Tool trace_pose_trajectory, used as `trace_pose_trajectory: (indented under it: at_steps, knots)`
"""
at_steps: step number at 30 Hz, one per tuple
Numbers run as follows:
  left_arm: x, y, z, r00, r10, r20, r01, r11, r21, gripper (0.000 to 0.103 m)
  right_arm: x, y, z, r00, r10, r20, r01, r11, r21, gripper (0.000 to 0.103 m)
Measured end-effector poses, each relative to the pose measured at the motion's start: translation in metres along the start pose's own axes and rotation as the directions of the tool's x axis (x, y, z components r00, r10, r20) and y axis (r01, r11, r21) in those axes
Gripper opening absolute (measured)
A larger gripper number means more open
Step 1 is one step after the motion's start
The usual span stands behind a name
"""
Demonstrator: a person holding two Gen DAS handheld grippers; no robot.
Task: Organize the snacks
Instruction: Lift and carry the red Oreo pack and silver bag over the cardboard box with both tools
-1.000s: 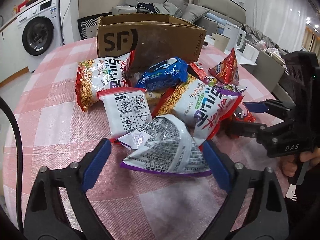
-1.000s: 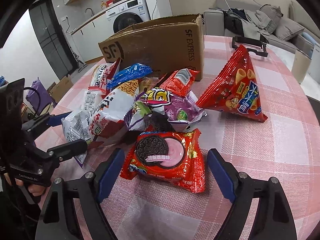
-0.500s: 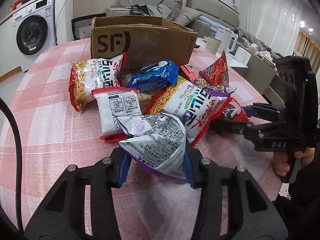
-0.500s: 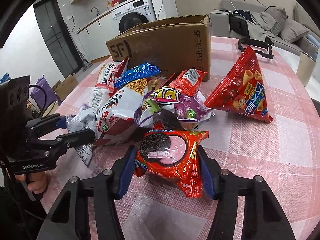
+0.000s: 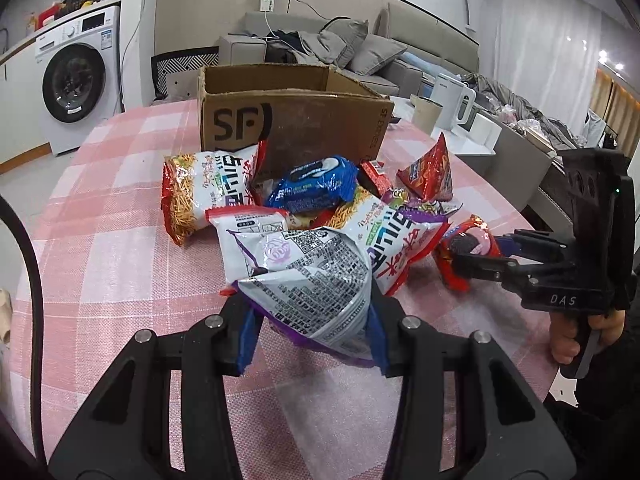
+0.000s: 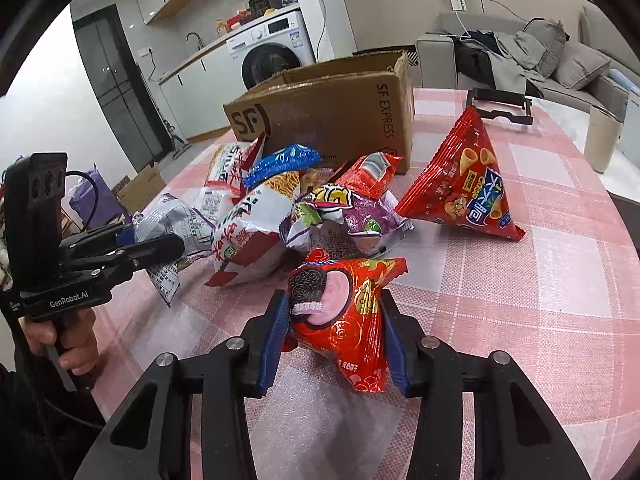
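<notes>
Snacks lie heaped at centre frame in both views, on a pink checked tablecloth [image 5: 120, 248], just in front of an open cardboard box [image 5: 296, 120] marked SF.

Left gripper [image 5: 312, 332], bottom centre of the left view: jaws closed on a silver bag [image 5: 316, 284] with purple edging, pinched at both sides between the blue pads [image 5: 246, 338]. Whether the bag's lower edge touches the cloth cannot be told.

Right gripper [image 6: 334, 336], bottom centre of the right view: jaws closed on a red Oreo pack [image 6: 340, 312], which stands tilted between the pads.

Pile, left view: a noodle bag [image 5: 200, 196] at the left, leaning on the box front; a blue pack [image 5: 316, 188] on top at centre; a second noodle bag [image 5: 392, 240] to the right, touching the silver bag. A white pack [image 5: 248, 224] sits behind the silver bag.

Right view: a red cone-snack bag [image 6: 468, 188] stands upright at right of centre, just apart from the pile. A purple bag [image 6: 360, 216] lies crumpled at the pile's near edge, behind the Oreo pack.

Background: washing machine [image 5: 76, 80] at upper left of the left view, grey sofa [image 5: 360, 48] at upper centre.
</notes>
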State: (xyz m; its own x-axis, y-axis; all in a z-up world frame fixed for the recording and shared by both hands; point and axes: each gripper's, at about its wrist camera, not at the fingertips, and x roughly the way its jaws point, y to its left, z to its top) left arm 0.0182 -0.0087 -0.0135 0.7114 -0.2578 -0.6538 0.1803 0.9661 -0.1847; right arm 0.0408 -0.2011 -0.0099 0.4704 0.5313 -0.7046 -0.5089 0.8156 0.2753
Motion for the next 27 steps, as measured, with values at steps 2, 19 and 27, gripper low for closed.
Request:
trace_pose_trajectory:
  at_steps: [2, 19, 27]
  knots:
    - [-0.006, 0.001, 0.001, 1.0, 0.003, 0.012, -0.003, 1.0, -0.003, 0.041, -0.006, -0.001, 0.0, 1.0, 0.008, 0.014, -0.008, 1.0, 0.009, 0.044]
    - [-0.04, 0.0, 0.036, 0.989, 0.057, 0.137, -0.056, 0.998, -0.012, 0.042, -0.044, 0.014, 0.033, 0.986, 0.047, 0.163, -0.043, 0.999, -0.026, 0.044]
    - [-0.044, 0.001, 0.06, 0.982, 0.078, 0.17, -0.078, 0.997, -0.009, 0.042, -0.05, 0.019, 0.057, 0.975, 0.063, 0.213, -0.059, 0.998, -0.025, 0.044]
